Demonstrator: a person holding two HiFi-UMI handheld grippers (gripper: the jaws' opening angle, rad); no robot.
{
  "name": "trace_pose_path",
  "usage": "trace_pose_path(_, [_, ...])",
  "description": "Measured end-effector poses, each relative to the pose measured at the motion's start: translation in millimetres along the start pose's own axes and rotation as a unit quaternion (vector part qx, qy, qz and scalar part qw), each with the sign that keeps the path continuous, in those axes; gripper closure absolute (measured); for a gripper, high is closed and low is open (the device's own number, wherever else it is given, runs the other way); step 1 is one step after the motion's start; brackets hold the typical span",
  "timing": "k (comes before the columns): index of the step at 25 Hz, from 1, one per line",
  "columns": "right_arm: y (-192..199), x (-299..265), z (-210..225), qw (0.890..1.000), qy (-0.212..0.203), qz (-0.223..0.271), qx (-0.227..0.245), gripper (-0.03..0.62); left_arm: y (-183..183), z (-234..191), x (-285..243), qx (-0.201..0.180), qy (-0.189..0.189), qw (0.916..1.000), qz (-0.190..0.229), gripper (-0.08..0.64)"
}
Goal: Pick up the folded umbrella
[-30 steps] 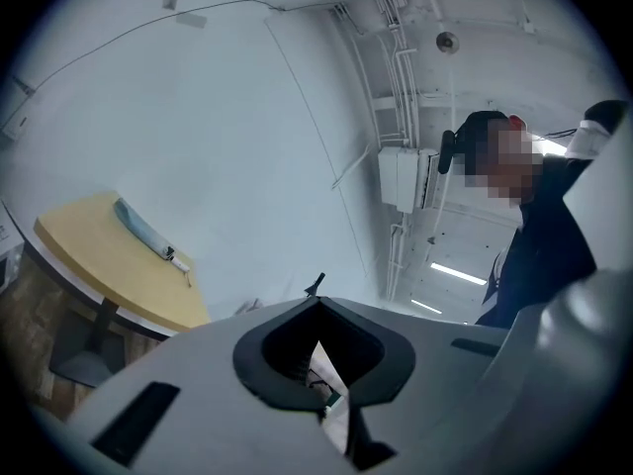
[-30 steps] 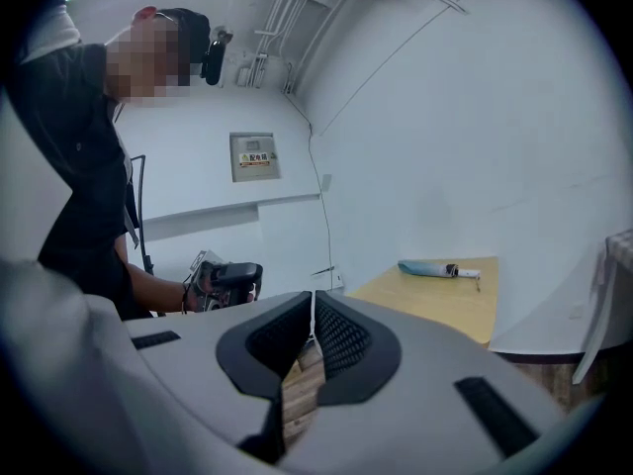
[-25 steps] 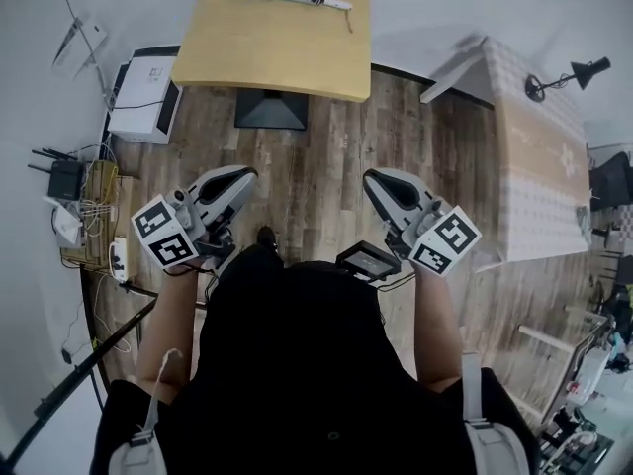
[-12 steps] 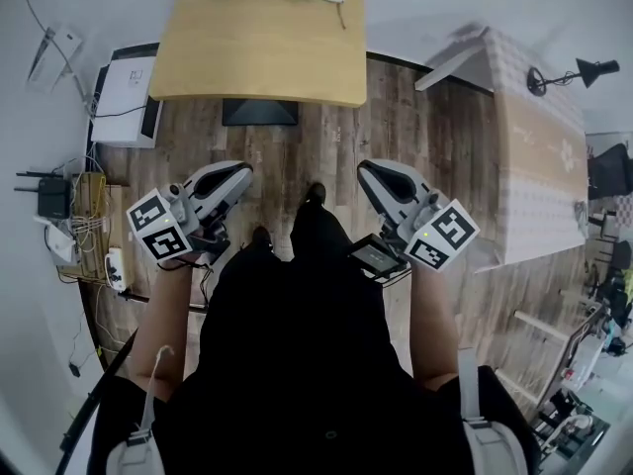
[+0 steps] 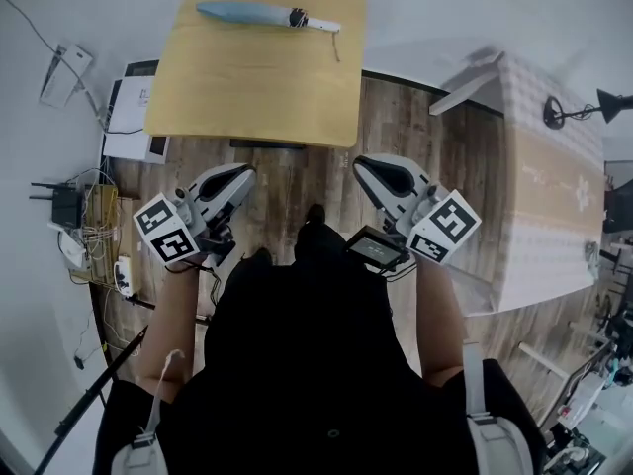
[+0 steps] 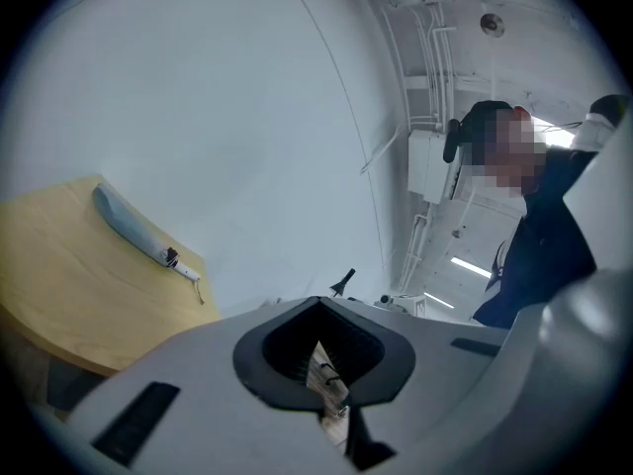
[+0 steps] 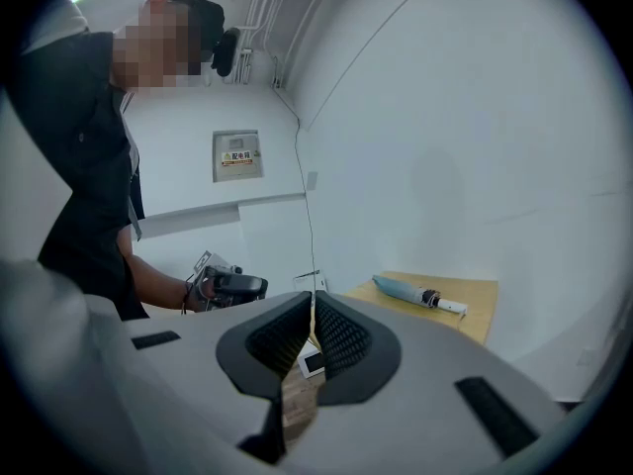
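Note:
The folded light-blue umbrella [image 5: 259,14] with a white handle lies along the far edge of the yellow wooden table [image 5: 257,92]. It also shows in the left gripper view, umbrella [image 6: 134,228] on table [image 6: 59,285], and in the right gripper view, umbrella [image 7: 410,291]. Both grippers are held level in front of my body, well short of the table's near edge. My left gripper [image 5: 242,172] [image 6: 318,305] is shut with nothing between its pads. My right gripper [image 5: 366,164] [image 7: 312,303] is shut and empty too.
A white printer [image 5: 129,117] stands left of the table, and a router with cables [image 5: 69,206] lies by the wall. A long cloth-covered table [image 5: 544,186] with a desk lamp [image 5: 572,107] stands at the right. Another person [image 7: 89,166] stands nearby.
Both grippers have travelled forward over the wood floor toward the yellow table. The table and umbrella now sit lower and nearer in the head view. Both jaws stayed shut.

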State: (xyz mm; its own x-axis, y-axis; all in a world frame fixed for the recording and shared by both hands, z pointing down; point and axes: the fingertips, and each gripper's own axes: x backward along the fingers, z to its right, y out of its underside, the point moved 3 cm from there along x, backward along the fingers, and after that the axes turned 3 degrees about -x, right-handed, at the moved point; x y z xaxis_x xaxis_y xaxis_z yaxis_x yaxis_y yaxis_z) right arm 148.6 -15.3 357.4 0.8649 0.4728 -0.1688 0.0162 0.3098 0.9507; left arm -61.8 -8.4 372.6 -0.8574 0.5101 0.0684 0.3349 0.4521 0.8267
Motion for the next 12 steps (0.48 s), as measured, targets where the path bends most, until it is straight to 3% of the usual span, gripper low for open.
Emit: trace_pose_path(12, [-14, 3, 87, 0.996, -0.085, -0.017, 0.016, 0.569, -19, -16, -73, -0.028, -0.065, 0.9975, 0.000, 0.551])
